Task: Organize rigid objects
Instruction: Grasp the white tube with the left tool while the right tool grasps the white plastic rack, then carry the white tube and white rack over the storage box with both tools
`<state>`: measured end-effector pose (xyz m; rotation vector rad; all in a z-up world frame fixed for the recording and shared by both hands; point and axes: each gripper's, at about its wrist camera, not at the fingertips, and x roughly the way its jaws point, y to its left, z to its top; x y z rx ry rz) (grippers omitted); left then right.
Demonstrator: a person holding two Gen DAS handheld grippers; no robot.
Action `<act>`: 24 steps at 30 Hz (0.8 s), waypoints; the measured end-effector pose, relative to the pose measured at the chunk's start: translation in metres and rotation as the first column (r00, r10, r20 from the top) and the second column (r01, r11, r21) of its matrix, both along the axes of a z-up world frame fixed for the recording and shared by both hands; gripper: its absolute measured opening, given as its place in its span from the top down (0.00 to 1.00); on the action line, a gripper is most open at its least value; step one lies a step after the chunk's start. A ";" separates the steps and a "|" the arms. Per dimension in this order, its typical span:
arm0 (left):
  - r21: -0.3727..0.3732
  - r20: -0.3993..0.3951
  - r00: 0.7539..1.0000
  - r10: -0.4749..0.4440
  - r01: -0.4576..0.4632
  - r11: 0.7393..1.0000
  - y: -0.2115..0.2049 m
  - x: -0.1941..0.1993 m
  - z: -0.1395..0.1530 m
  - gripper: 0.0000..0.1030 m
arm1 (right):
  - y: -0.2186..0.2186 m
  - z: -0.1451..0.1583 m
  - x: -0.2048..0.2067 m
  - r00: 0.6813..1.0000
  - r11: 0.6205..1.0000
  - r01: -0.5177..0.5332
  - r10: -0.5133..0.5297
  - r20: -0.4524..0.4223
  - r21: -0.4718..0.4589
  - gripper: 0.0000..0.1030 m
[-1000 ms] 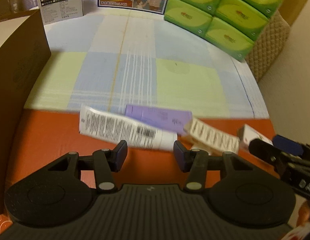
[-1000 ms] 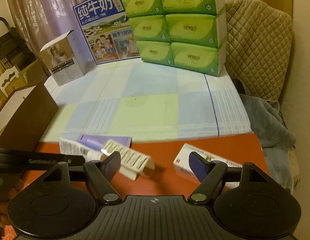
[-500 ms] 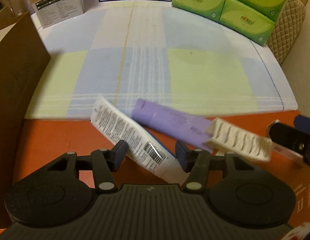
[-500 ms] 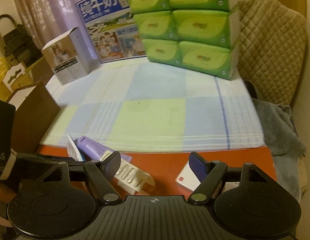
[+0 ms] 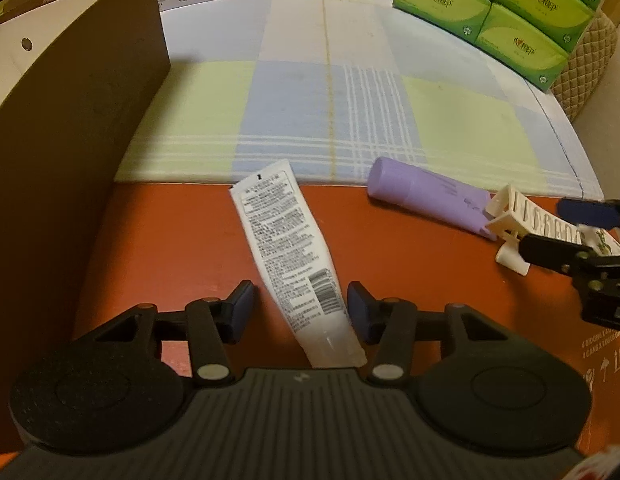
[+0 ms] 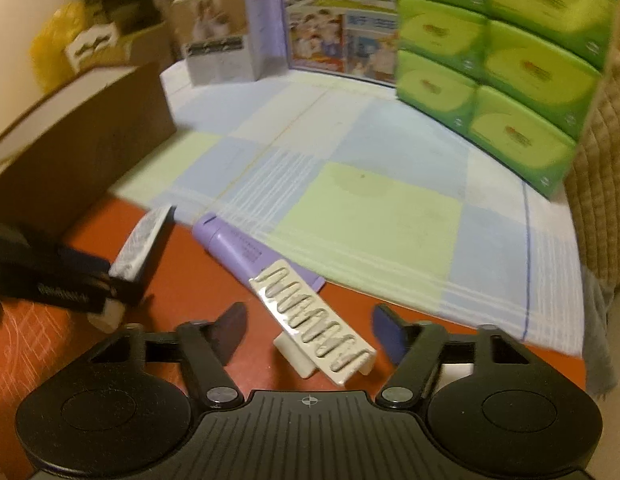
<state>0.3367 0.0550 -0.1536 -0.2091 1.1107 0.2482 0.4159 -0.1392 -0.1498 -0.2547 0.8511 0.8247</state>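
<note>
A white tube [image 5: 292,248] with black print lies on the red surface [image 5: 170,240], its cap end between the open jaws of my left gripper [image 5: 300,306]. A purple tube [image 5: 426,196] lies to the right, touching a white ribbed clip [image 5: 522,220]. My right gripper [image 6: 310,330] is open around that white clip [image 6: 314,324], with the purple tube [image 6: 246,252] just beyond. The white tube [image 6: 144,244] and my left gripper [image 6: 106,284] show at the left of the right wrist view.
A tall brown box wall [image 5: 70,140] stands on the left. A checked cloth [image 5: 330,100] covers the surface behind. Green tissue packs [image 5: 502,12] are stacked at the back right, with a white box [image 6: 218,48] and a milk carton [image 6: 334,28] at the back.
Both grippers have moved in toward the objects. The white tube now lies between my left jaws, and the white clip between my right jaws. The tube looks turned more lengthwise.
</note>
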 end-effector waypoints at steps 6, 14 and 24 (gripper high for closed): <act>-0.039 -0.001 1.000 0.013 -0.013 0.999 0.010 -0.003 -0.002 0.60 | 0.014 -0.009 -0.002 0.999 0.998 -0.027 0.026 -0.021 -0.048 0.76; -0.003 0.006 0.999 -0.037 0.037 0.999 0.008 -0.022 -0.002 0.69 | 0.013 -0.008 -0.029 0.997 0.998 -0.056 0.054 -0.060 -0.027 0.76; 0.012 -0.036 0.996 -0.080 0.081 0.997 0.006 -0.081 0.003 0.70 | 0.006 -0.006 -0.075 0.988 0.993 -0.116 0.113 -0.107 -0.018 0.76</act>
